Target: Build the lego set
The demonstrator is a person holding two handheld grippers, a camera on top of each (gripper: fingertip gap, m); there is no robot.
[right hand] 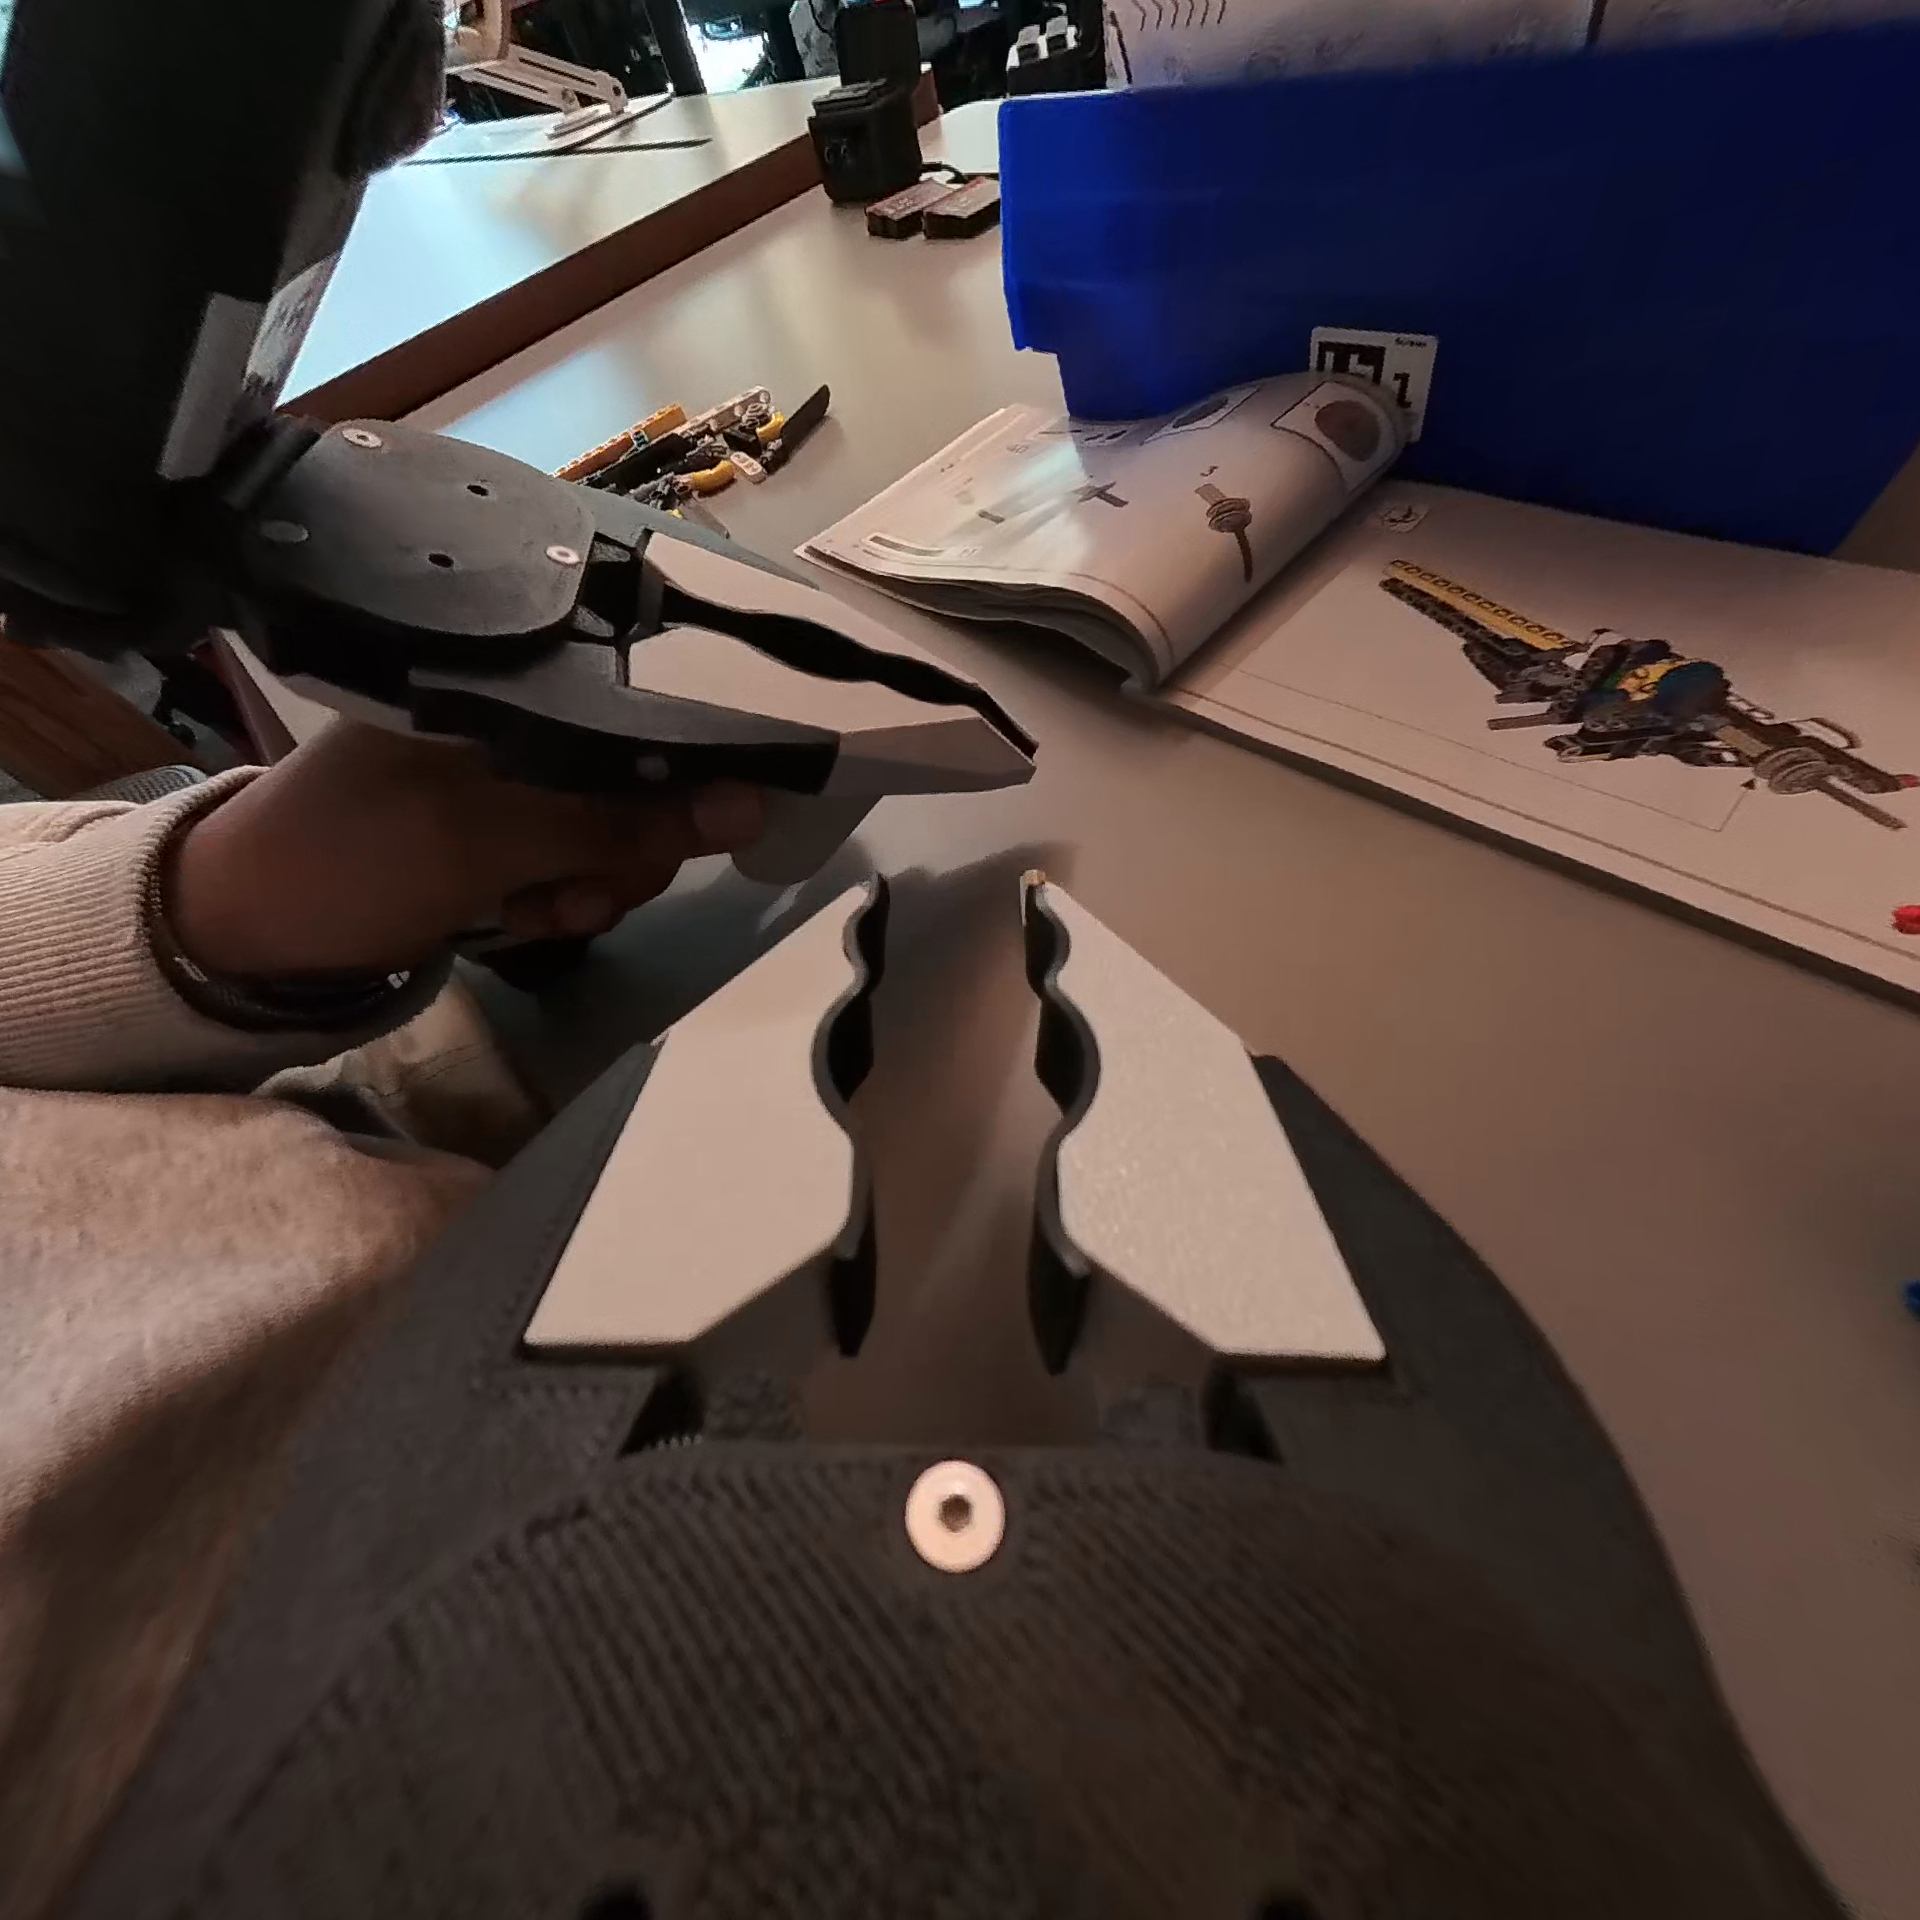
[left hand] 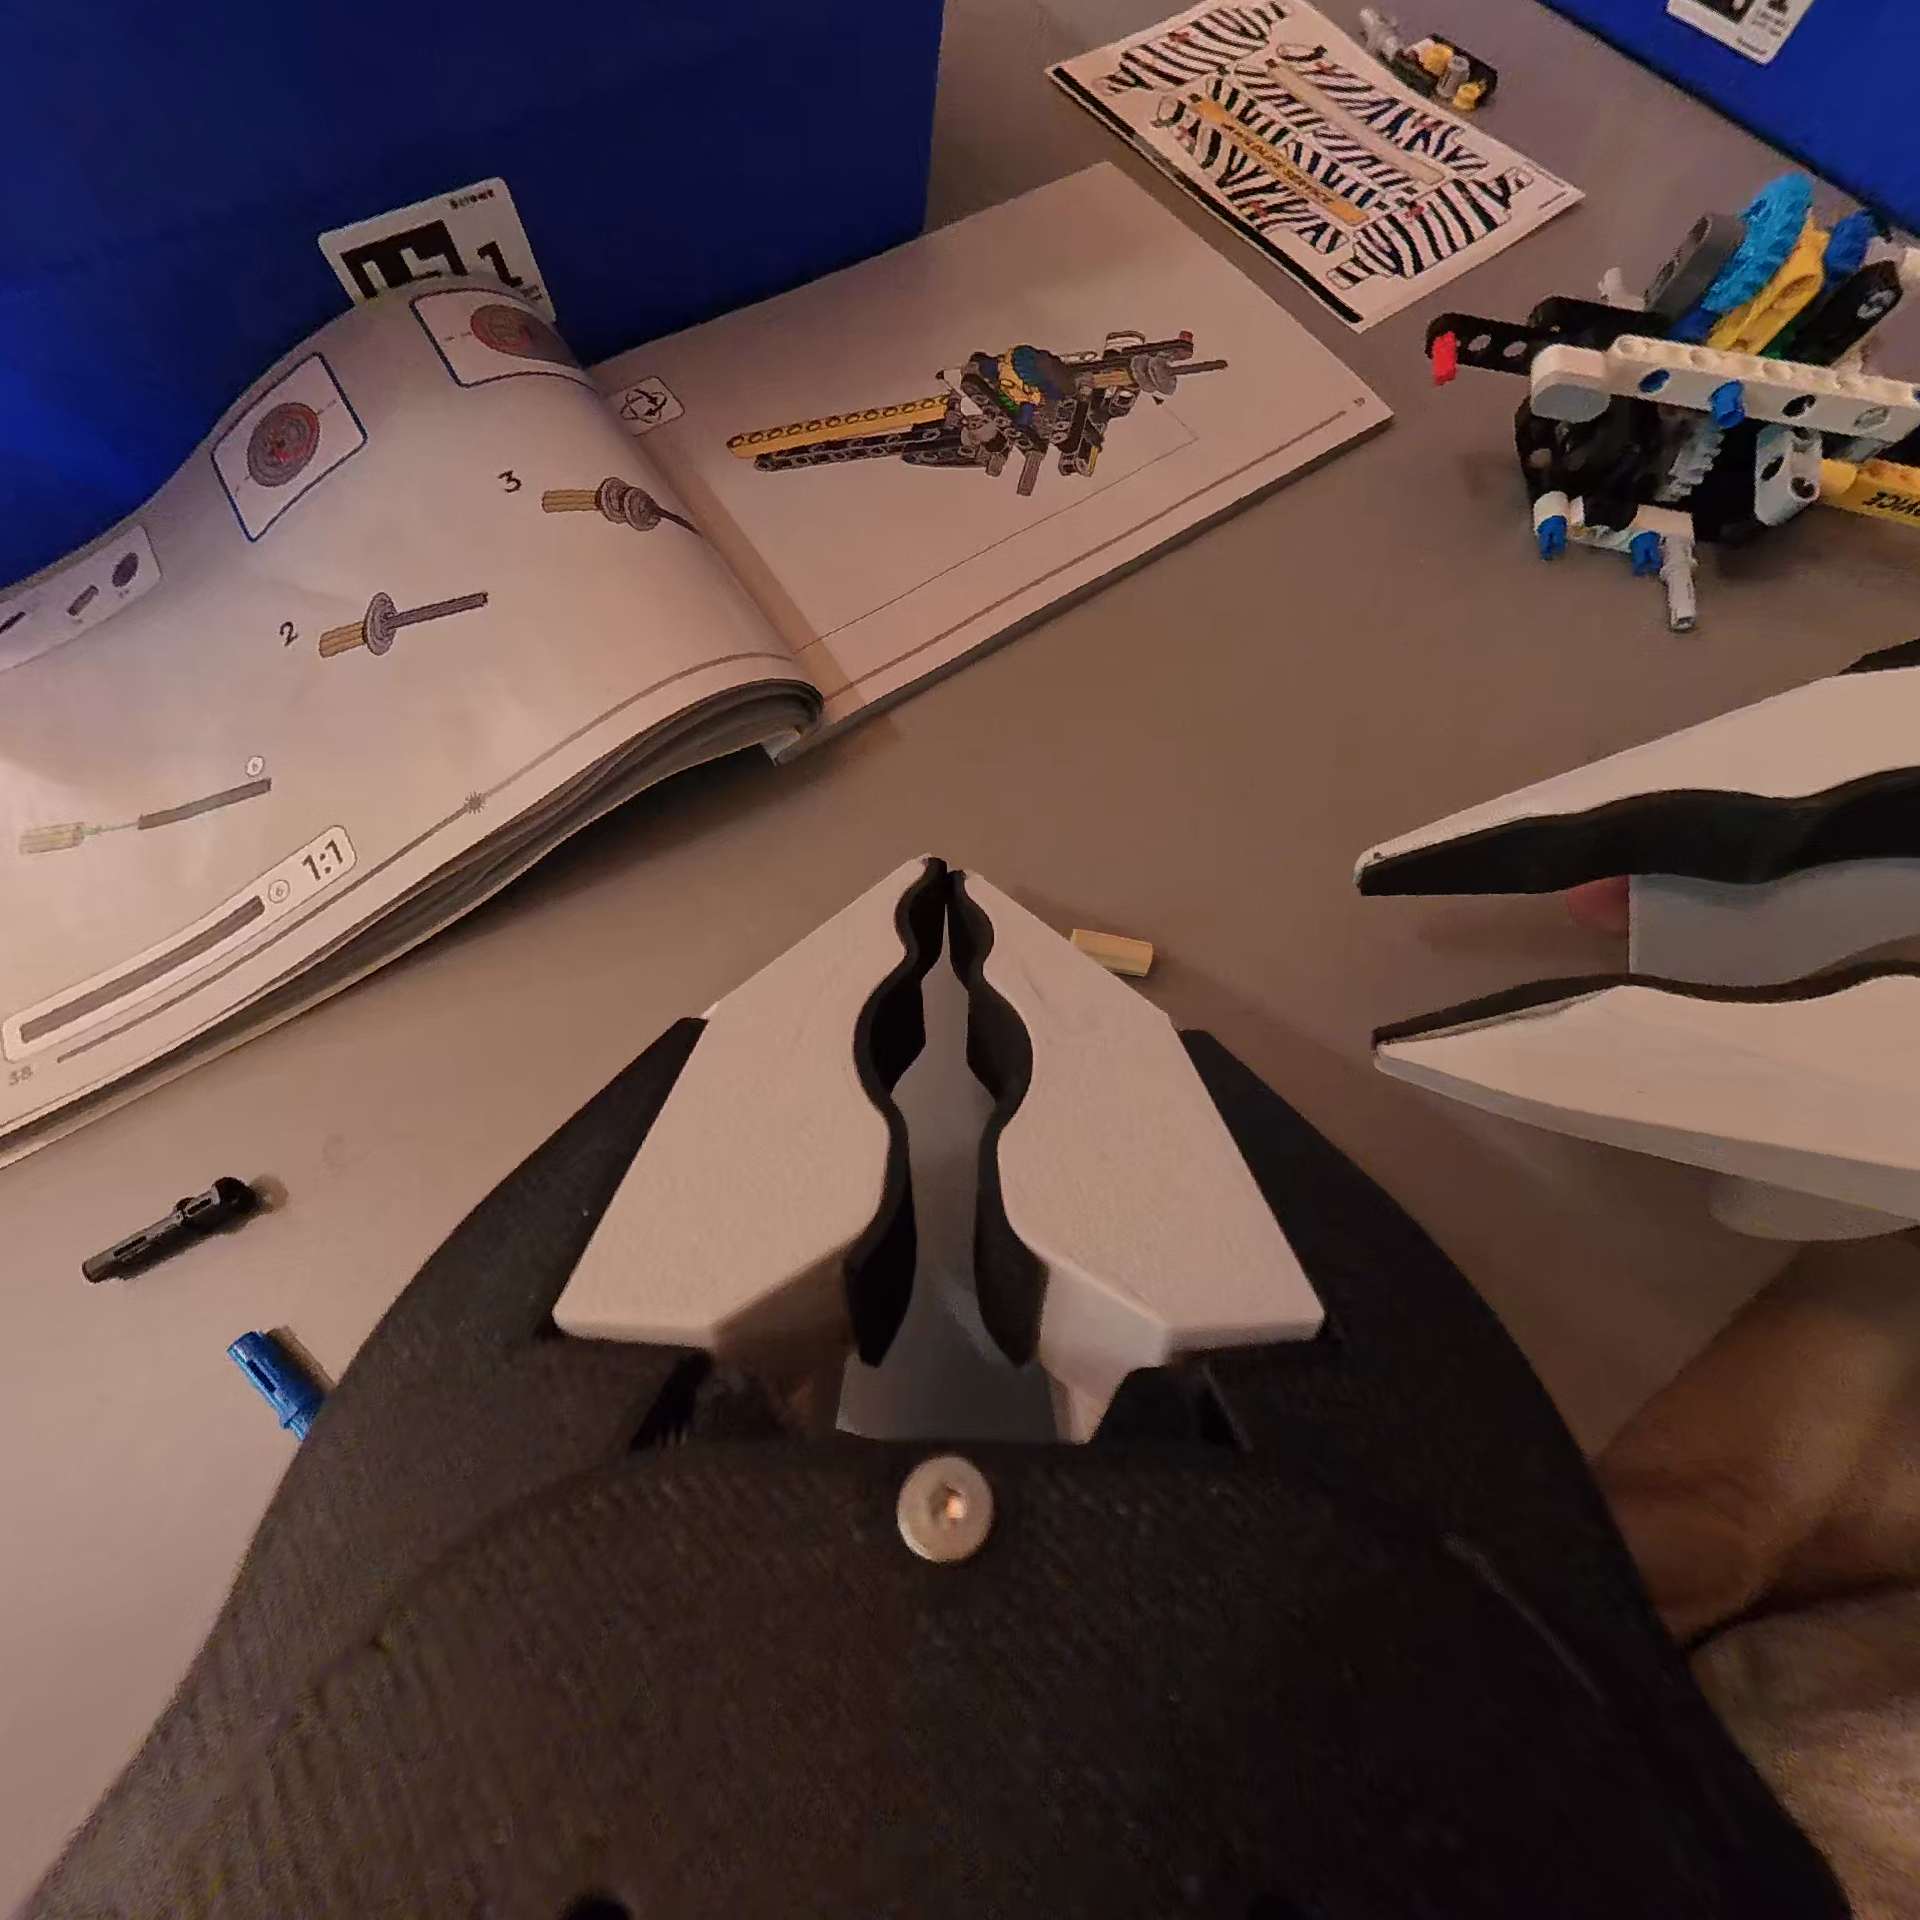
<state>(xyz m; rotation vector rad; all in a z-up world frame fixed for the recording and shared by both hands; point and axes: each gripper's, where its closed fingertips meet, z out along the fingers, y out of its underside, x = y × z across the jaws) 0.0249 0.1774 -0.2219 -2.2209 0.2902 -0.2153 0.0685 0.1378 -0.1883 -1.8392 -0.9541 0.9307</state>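
the left tongs (left hand: 943, 878) are pressed together with nothing between them, tips hanging over the grey table (left hand: 1195, 727). a small tan peg (left hand: 1112, 951) lies just beside them at three o'clock. the right tongs (right hand: 954, 894) stand apart and empty, near the left pair. the open instruction book (left hand: 644, 540) lies at eleven o'clock against a blue bin (left hand: 416, 125). the half-built lego model (left hand: 1704, 405) sits at two o'clock, a zebra-striped sticker sheet (left hand: 1320, 145) beyond it. a black pin (left hand: 171, 1226) and a blue pin (left hand: 275, 1382) lie at eight o'clock.
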